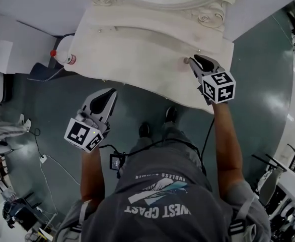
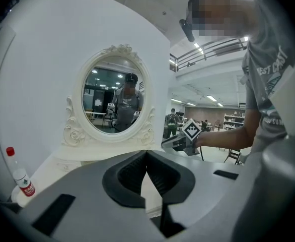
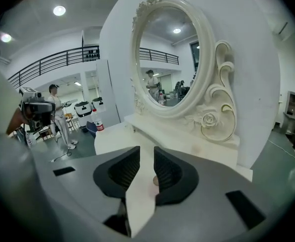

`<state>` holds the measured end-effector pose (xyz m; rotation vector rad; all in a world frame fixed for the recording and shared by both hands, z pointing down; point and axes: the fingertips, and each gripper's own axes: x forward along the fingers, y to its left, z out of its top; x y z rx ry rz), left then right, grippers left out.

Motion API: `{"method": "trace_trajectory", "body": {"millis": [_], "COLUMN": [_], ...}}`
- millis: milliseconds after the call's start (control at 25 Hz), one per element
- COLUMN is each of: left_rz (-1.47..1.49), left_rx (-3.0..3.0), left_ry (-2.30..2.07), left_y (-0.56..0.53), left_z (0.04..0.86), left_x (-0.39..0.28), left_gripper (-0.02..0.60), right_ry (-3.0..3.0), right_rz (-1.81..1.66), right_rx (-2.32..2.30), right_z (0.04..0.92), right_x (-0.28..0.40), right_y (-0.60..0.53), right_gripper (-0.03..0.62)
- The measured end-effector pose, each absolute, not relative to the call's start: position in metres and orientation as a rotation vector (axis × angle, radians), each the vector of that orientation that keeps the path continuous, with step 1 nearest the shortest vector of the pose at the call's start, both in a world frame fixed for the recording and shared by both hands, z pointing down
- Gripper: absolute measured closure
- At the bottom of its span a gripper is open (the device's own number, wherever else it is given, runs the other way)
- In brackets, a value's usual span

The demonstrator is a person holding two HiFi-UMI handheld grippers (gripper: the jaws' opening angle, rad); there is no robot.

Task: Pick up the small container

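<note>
A small round tan container (image 1: 186, 60) lies on the white dressing table (image 1: 137, 59) near its front right edge. My right gripper (image 1: 195, 63) hovers right over it, jaws apart. In the right gripper view the container (image 3: 155, 181) shows low in the gap, close to the right-hand jaw, and no pad presses on it. My left gripper (image 1: 107, 97) hangs over the floor in front of the table's left part. Its jaws meet at the tips (image 2: 146, 153) with nothing between them.
An oval mirror in a carved white frame (image 3: 172, 54) stands at the back of the table. A clear bottle with a red cap (image 1: 62, 54) stands at the table's left end. The person's feet (image 1: 157, 122) are by the table's curved front edge, with green floor around.
</note>
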<state>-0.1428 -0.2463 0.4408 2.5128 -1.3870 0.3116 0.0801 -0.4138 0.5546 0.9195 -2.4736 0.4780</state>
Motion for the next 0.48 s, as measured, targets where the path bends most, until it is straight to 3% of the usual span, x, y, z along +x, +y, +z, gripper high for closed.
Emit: {"method": "trace_trajectory", "body": {"millis": [480], "left_rz": [0.348], "left_rx": [2.428], "left_ry": [-1.398], "left_y": [-0.244], "left_z": [0.469], "left_x": [-0.142], "left_gripper": [0.565], "right_ry": [-2.381], "right_rz": [0.498], "right_rx": [0.846], "right_z": [0.625], "right_x": [0.073], "right_y": [-0.429], "right_gripper": [0.407]}}
